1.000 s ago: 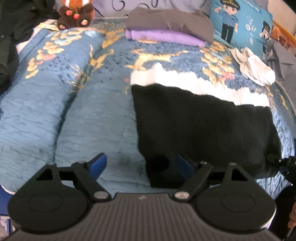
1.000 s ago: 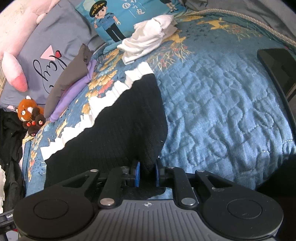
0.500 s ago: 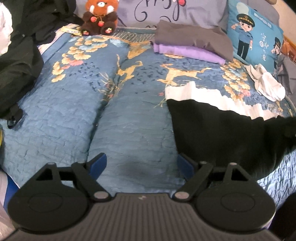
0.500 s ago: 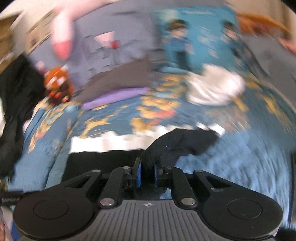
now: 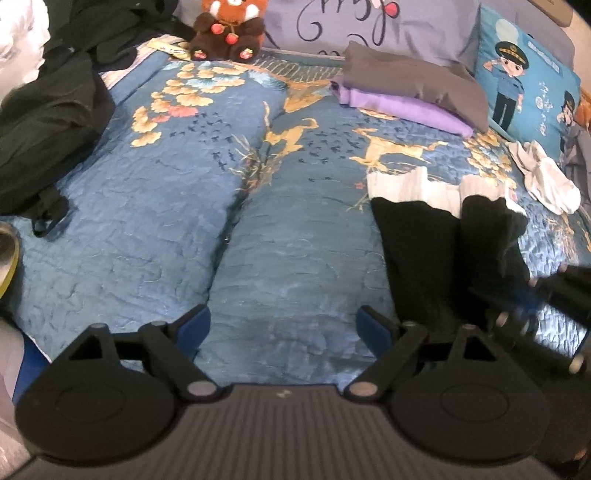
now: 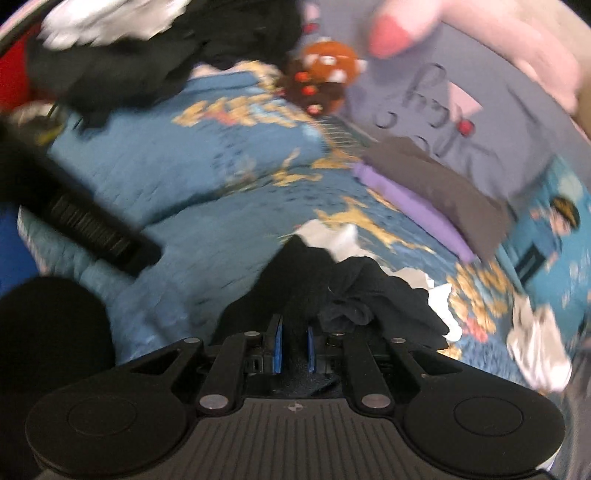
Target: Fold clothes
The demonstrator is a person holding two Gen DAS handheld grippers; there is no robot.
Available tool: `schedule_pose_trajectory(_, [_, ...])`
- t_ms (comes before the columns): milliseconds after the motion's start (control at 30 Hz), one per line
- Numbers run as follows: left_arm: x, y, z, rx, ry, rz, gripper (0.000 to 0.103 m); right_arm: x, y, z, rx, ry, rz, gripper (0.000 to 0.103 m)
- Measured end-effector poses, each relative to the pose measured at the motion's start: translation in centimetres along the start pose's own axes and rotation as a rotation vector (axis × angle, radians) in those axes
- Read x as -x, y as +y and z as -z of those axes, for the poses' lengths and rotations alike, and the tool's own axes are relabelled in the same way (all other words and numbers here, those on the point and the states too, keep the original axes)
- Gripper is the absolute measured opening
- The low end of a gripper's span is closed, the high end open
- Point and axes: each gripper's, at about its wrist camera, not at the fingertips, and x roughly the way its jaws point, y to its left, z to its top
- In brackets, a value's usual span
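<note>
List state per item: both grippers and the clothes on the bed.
left gripper: jaws opening, nothing between them
right gripper: shut on black garment
black garment: partly folded, one edge lifted
grey and purple clothes: folded, stacked
white cloth: crumpled, unfolded
dark clothes: heaped, unfolded

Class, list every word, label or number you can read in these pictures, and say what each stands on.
Grey pillow: dark cursive lettering, cut off by the frame's top edge; not readable.
Blue cartoon cushion: small pale print beside the uniformed figures; too small to read.
Black bar in the right wrist view: barcode-like stripes, blurred.
No other text.
</note>
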Motion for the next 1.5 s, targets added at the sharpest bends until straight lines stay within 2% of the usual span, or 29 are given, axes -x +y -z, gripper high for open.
schedule_pose_trajectory(167, [-0.4,-0.1,-0.3,-0.012,0.011,0.015,0.088,-0.7,2.1,0.3,0.107,0.028,0.021,0.013])
schedule_pose_trajectory(267, [-0.3,-0.5,-1.6,-0.049,0.003,0.069,0.088,-1.0,2.6,0.5,0.134,0.032,0.038,0.013])
schedule_pose_trajectory(333, [-0.3,-1.4,-3.5,-0.112,-0.004,0.103,0.088,-1.2,2.9,0.7,0.146,0.031,0.047,0.013])
schedule_pose_trajectory(467, [-0.3,-5.5,-7.6,-0.354,0.011,0.164,0.088,-1.2,2.7,0.7,0.125,0.024,0.049,0.013])
schedule_pose_trajectory(567, [-0.5,-10.5,-9.0,-0.587,0.026,0.165,0.089,-1.1,2.5,0.7,0.101,0.021,0.046,0.013])
schedule_pose_trajectory(733, [-2.2,-19.2,-8.0,-0.88,0.063,0.123,0.091,-1.0,2.2,0.9,0.066,0.015,0.039,0.013])
schedule_pose_trajectory(867, [-4.1,-23.0,-6.7,-0.979,0.101,0.133,0.091,-0.9,1.8,1.0,0.037,0.012,0.03,0.013])
schedule_pose_trajectory(967, [-5.3,-23.9,-6.3,-0.993,0.098,0.126,0.091,-0.8,1.4,1.2,0.011,0.01,0.022,0.013])
schedule_pose_trajectory(1200, [-8.0,-21.7,-7.8,-0.888,0.097,0.084,0.079,-0.9,1.1,1.3,-0.02,0.005,0.01,0.013])
schedule_pose_trajectory(1267, [-8.4,-20.8,-8.3,-0.851,0.098,0.091,0.063,-0.9,0.9,1.4,-0.031,0.003,0.008,0.013])
schedule_pose_trajectory(1300, [-8.4,-20.4,-8.5,-0.83,0.097,0.106,0.059,-0.9,0.8,1.4,-0.036,0.003,0.006,0.013])
schedule_pose_trajectory(1367, [-8.2,-19.7,-9.0,-0.789,0.096,0.137,0.04,-0.9,0.7,1.4,-0.043,0.002,0.004,0.013])
schedule_pose_trajectory(1500, [-7.5,-18.6,-10.0,-0.729,0.077,0.152,0.03,-0.9,0.6,1.5,-0.048,-0.002,0.003,0.013])
